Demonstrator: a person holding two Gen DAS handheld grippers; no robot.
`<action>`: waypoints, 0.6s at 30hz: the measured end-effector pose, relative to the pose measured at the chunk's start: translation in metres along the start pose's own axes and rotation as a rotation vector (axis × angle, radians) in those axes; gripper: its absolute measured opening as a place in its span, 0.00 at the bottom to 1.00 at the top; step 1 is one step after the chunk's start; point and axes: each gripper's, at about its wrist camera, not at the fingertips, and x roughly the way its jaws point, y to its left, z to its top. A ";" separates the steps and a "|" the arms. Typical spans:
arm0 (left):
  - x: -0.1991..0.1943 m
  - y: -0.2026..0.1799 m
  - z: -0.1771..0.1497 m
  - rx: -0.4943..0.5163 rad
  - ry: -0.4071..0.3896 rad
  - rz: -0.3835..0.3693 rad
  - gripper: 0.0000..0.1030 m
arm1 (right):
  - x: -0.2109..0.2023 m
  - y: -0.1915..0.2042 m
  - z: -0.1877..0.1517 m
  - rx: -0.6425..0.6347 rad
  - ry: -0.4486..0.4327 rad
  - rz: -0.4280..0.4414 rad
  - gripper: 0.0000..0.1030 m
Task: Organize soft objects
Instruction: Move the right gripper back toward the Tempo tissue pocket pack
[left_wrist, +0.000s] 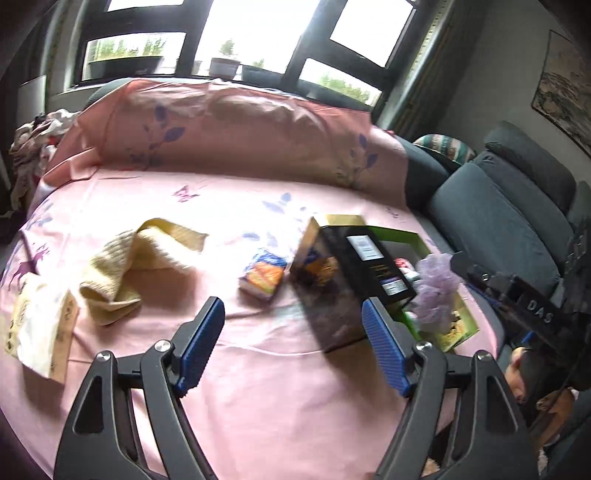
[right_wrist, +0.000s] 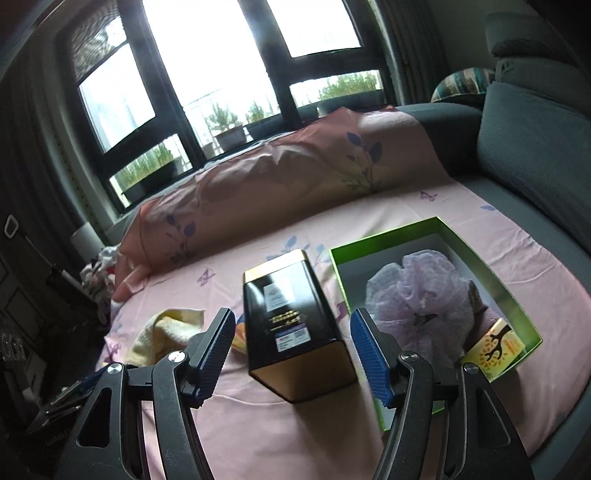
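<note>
place: home living room | sofa (right_wrist: 535, 147) (grey), window (right_wrist: 207, 74), pink sheet (left_wrist: 258, 369)

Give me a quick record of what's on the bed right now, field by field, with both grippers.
surface: pink sheet
green box: open, holds lilac bath pouf
black tin: lying left of the box
yellow towel: crumpled, outside the box
small orange packet: beside the tin
left gripper: open, empty
right gripper: open, empty

One tin (right_wrist: 295, 325), one green box (right_wrist: 491, 266), two cloths (left_wrist: 122, 273)
</note>
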 end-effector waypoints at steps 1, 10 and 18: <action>0.000 0.018 -0.005 -0.029 -0.001 0.033 0.74 | 0.006 0.014 -0.004 -0.029 0.017 0.008 0.64; 0.005 0.137 -0.030 -0.255 0.012 0.327 0.73 | 0.103 0.101 -0.039 -0.076 0.234 -0.022 0.64; -0.020 0.158 -0.028 -0.331 -0.060 0.238 0.74 | 0.197 0.133 -0.042 -0.097 0.361 -0.245 0.64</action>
